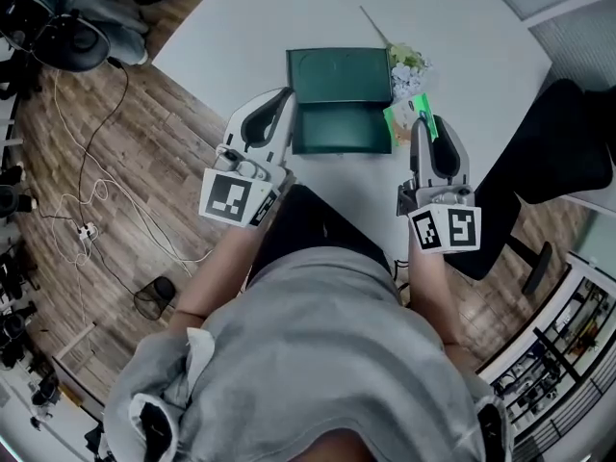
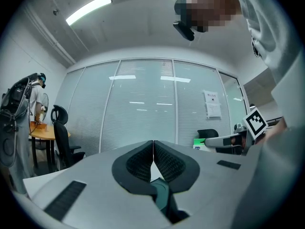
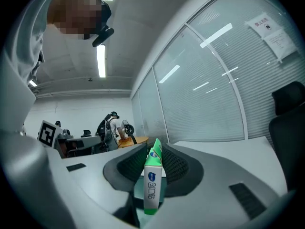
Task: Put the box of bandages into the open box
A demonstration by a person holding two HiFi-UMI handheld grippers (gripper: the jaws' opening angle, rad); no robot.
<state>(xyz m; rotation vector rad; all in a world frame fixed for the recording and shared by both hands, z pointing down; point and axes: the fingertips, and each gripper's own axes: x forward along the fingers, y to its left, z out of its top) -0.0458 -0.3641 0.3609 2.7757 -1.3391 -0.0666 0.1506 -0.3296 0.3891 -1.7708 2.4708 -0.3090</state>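
A person at a round white table [image 1: 241, 37] holds the right gripper [image 3: 153, 151] clamped on the bandage box [image 3: 152, 187], a slim green-and-white carton pinched by its two broad faces between the ribbed black pads. The carton's long axis runs along the jaws and points away from the person. One narrow printed edge faces the gripper's camera, and the far end rises just past the fingertips.

From the head view, the bandage box [image 1: 404, 118] is off the tabletop, just beside the right edge of the open box [image 1: 342, 128]. Whether the two touch cannot be told.

The open box is dark green and rectangular, with a shallow tray nearer the person and its lid laid flat behind it.

The left gripper [image 2: 153, 144] is closed on nothing, its pads meeting along a thin seam. In the head view the left gripper [image 1: 286, 96] sits at the open box's left edge.

A small bunch of pale flowers [image 1: 409, 63] on a thin stem lies by the lid's far right corner.
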